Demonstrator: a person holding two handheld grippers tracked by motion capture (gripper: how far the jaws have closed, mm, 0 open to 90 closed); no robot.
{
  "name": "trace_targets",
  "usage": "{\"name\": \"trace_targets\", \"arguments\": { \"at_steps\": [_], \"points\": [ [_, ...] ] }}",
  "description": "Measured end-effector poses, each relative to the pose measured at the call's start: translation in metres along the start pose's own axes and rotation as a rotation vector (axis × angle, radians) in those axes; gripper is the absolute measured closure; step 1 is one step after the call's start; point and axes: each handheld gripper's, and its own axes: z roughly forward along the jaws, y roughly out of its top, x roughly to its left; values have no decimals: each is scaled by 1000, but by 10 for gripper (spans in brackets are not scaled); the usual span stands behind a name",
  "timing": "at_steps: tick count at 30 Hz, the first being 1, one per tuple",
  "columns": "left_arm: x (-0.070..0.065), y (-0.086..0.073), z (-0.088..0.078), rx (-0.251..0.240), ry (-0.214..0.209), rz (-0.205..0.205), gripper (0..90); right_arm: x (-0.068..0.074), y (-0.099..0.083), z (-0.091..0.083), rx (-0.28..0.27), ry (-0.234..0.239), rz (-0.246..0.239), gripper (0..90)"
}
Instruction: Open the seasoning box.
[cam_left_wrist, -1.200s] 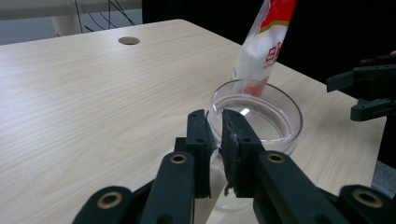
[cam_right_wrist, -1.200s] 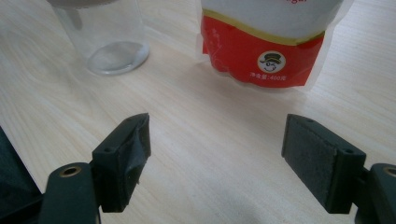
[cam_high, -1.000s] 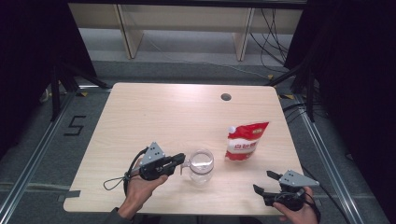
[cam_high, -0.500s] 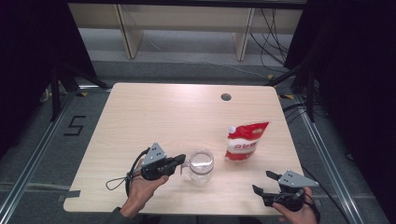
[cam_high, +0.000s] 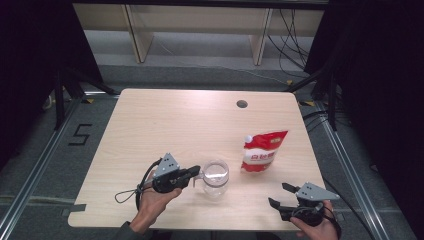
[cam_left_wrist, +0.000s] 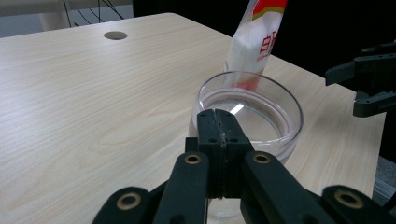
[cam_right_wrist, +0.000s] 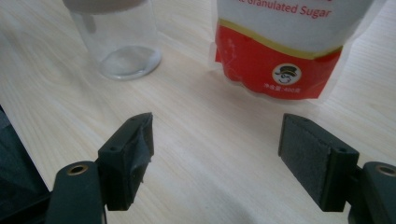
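1. Left gripper (cam_high: 196, 173): jaws fully closed, the two pads pressed flat together at the near rim of the glass jar (cam_high: 216, 176). In the left gripper view the closed tips sit against the jar's near wall, apparently pinching its rim or a small tab there; which of the two cannot be told.

2. Jar: upright, open mouth up, empty as far as can be seen, directly ahead of the left gripper's tips and touching them.

3. Right gripper (cam_right_wrist: 217, 154): jaws spread wide, nothing between them, bare table (cam_high: 165, 120) beneath. They narrowed slightly within the last half second.

4. Governing relation: the sugar pouch (cam_right_wrist: 289, 46) stands straight ahead of the right gripper's open jaws, clear of them, its long axis upright, spout at the top corner. The jar lies ahead and to the left of those jaws, beside the pouch.

5. Nearer hand: the right hand (cam_high: 312, 227) is closer to the pouch; the left is occupied with the jar.

6. Pose: the right gripper is held level and low at the near table edge, pointing toward the pouch. Judgement: a forward reach to the pouch comes next, with the left steadying the jar.
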Motion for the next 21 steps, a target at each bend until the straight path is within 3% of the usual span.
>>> {"name": "trace_targets", "arguments": {
  "at_steps": [1,3,6,8,9,10,11,14,16,21],
  "points": [
    [0,0,0,0,0,1,892,-2,1,2,-16,6,-34,278],
    [0,0,0,0,-1,3,892,1,3,5,-12,30,-10,287],
    [0,0,0,-1,-1,3,892,3,6,8,-18,47,-52,322],
    [0,0,0,-1,-1,3,892,7,9,8,-15,41,-32,344],
    [0,0,0,0,-1,4,892,5,11,9,-25,39,-57,354],
    [0,0,0,0,-1,7,892,7,12,10,-35,35,-42,358],
    [0,0,0,0,-1,9,892,6,14,12,-57,35,-59,360],
    [0,0,0,0,0,9,892,7,19,19,-65,74,-49,356],
    [0,0,0,-2,1,8,892,12,22,21,-55,58,-11,331],
    [0,-1,0,-3,0,8,892,17,34,34,-82,83,-31,362]
  ]
}}
